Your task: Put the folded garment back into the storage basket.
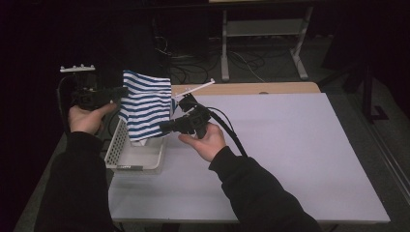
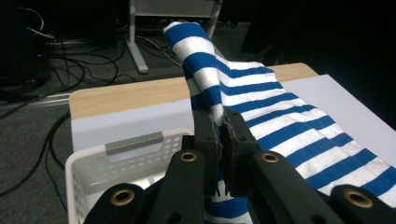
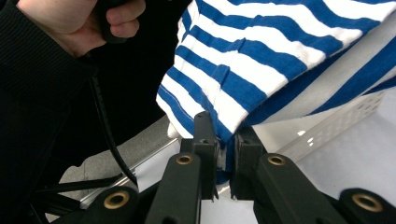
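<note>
Left tool (image 1: 115, 92) clamped on an edge of the blue-and-white striped cloth garment (image 1: 145, 104), left of centre in high view. Right tool (image 1: 164, 128) pinching its lower edge, centre frame. Garment held up, spread over white perforated plastic basket (image 1: 116, 150) on pale grey worktop (image 1: 290, 145). Likely mid-lift out of basket; next probably needs carrying clear to bare worktop at right.

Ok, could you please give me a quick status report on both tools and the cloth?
Left tool, right tool: both shut on blue-and-white striped cloth. Cloth held up over white perforated plastic basket. Nothing in the way.
</note>
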Tool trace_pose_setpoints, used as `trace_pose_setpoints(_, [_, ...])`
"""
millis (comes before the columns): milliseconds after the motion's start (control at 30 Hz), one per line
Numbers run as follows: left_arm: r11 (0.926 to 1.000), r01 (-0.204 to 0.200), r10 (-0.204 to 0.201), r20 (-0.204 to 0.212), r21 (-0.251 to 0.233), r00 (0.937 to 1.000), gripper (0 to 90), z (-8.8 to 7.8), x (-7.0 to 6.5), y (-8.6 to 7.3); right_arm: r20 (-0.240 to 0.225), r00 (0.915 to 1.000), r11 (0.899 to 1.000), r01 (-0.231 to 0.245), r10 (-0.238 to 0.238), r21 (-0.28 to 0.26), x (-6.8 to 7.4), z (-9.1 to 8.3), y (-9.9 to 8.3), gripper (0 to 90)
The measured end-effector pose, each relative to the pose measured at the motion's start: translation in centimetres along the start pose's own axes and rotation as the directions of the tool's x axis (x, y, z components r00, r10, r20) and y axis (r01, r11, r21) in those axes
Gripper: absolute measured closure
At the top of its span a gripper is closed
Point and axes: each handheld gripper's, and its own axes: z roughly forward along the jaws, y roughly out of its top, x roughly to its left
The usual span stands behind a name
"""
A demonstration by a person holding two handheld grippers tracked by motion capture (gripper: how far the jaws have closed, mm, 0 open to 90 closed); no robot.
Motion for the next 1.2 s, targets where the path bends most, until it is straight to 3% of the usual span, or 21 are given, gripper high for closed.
trace_pose_setpoints(867, [0.9992,0.039,-0.039,-0.028,0.004,0.9988,84.9,-0.1,3.0,-2.1,-0.015,0.9998,1.0,-0.012,0.012,0.01,-0.2,3.6,-0.4,81.8])
trace_pose_setpoints(1200, [0.9986,0.051,-0.051,-0.023,-0.016,0.9984,84.9,0.0,4.0,-3.1,-0.031,0.9994,1.0,-0.015,0.016,0.009,-0.5,5.1,-0.8,81.8])
